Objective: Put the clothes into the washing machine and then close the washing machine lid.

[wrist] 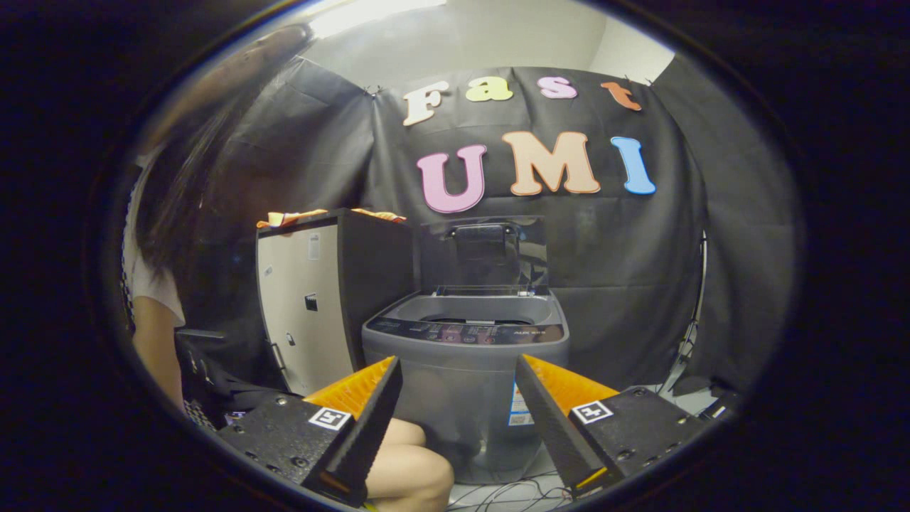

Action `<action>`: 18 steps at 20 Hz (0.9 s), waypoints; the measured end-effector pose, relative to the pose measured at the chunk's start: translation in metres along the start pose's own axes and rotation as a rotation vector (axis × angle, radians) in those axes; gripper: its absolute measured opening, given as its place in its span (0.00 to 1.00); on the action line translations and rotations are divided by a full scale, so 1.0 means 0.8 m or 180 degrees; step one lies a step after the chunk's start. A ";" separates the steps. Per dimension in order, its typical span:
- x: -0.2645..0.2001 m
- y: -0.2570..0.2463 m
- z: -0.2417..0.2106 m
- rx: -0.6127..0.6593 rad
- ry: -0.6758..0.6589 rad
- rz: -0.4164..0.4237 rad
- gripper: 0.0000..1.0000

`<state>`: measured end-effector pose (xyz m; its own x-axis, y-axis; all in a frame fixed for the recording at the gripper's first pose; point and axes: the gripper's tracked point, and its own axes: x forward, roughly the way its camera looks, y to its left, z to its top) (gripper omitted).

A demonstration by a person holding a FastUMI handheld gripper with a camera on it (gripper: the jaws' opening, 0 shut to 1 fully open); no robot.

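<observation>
Clothes (295, 217), a crumpled orange bundle, lie atop the boxy cabinet (306, 306) left of the grey plastic washing machine (466, 370), whose glossy transparent lid (483, 252) stands upright. Gripper (458, 370) fingers spread wide, holding nothing, machine just beyond them.

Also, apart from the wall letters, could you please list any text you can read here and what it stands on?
Washing machine control panel: print blurred, unreadable.
Sticker on its front: too small.
Cabinet stickers: too small.
Gripper, open, short of the machine: patterned tags, no words.
</observation>
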<state>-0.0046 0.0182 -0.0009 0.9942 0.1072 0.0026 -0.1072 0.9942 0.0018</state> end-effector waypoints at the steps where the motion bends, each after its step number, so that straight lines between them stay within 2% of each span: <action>1: 0.000 -0.001 -0.001 0.0001 0.0002 -0.0016 0.97; 11: 0.001 -0.006 0.000 -0.0004 -0.0001 -0.0082 0.97; 18: -0.001 -0.018 -0.001 -0.0007 -0.0003 -0.0281 0.97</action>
<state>-0.0040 0.0036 -0.0014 0.9998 0.0191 0.0036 -0.0191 0.9998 -0.0003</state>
